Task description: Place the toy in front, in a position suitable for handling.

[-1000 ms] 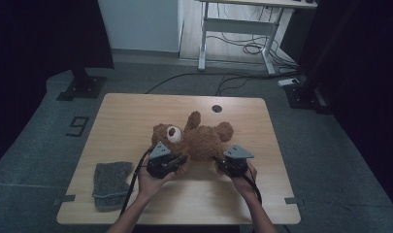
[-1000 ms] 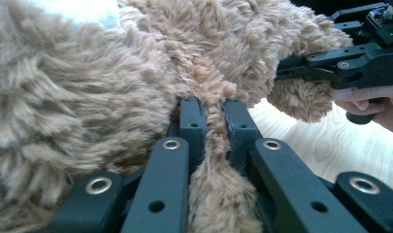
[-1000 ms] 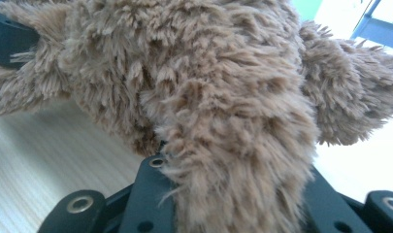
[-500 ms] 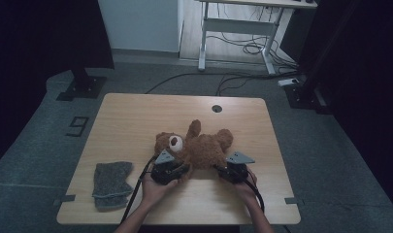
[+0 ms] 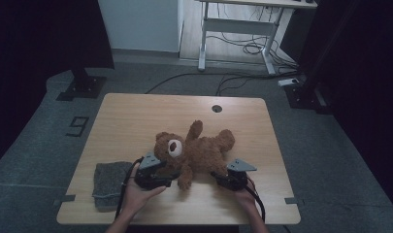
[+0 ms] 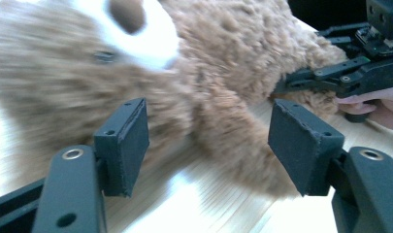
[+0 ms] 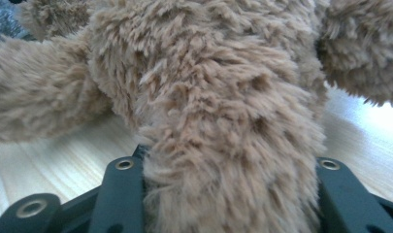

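— Once laid mid-bench [image 5: 136,116], releasing bear [image 5: 204,153]: left tool [image 6: 208,145] just opened wide, gripping nothing.
— Right tool [image 7: 230,194] just opening too, leg [image 7: 233,121] snug between pads. Next: widen, back off.

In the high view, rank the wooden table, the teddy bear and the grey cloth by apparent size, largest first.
1. wooden table
2. teddy bear
3. grey cloth

All three lie at table level, so nearness to the camera hardly skews the order.
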Available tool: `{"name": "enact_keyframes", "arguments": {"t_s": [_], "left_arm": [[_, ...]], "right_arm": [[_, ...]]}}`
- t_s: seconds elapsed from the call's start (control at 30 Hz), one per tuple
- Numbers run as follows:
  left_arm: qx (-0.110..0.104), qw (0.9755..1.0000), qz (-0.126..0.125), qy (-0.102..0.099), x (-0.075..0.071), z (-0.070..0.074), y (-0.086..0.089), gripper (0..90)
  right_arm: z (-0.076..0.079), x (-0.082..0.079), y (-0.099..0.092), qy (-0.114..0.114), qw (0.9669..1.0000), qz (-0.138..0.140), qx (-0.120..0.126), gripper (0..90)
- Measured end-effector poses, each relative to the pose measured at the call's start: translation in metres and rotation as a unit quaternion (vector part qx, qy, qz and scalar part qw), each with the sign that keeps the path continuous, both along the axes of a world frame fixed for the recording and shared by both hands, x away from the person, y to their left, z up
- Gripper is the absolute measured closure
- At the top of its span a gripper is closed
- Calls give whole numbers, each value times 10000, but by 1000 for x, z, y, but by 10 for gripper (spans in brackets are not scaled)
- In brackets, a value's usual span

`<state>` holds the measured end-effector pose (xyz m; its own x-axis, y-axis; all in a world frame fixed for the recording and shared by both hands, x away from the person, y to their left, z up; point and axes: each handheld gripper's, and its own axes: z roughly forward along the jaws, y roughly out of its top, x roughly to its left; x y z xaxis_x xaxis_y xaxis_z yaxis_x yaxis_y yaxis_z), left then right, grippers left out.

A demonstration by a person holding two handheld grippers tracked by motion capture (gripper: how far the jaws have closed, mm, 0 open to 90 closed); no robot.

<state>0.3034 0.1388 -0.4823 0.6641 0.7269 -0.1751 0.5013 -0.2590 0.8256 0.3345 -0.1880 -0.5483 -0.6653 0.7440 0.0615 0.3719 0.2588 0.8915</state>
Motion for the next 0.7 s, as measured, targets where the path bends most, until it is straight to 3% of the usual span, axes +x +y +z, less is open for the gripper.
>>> {"name": "enact_keyframes", "arguments": {"t_s": [0.2,0.27,0.37,0.7], "left_arm": [[247,9974,615,-296,-20,-1,51,287],[403,9963,724,-218,-20,-3,64,286],[292,9949,945,-199,-22,0,85,279],[403,9903,1325,-107,-27,-7,112,261]], "right_arm": [[0,-6,0,50,10000,13,-2,490],[0,-7,1,77,10000,11,-39,463],[0,-11,2,128,9999,-51,-40,441],[0,-17,2,113,9996,-236,-109,377]]}}
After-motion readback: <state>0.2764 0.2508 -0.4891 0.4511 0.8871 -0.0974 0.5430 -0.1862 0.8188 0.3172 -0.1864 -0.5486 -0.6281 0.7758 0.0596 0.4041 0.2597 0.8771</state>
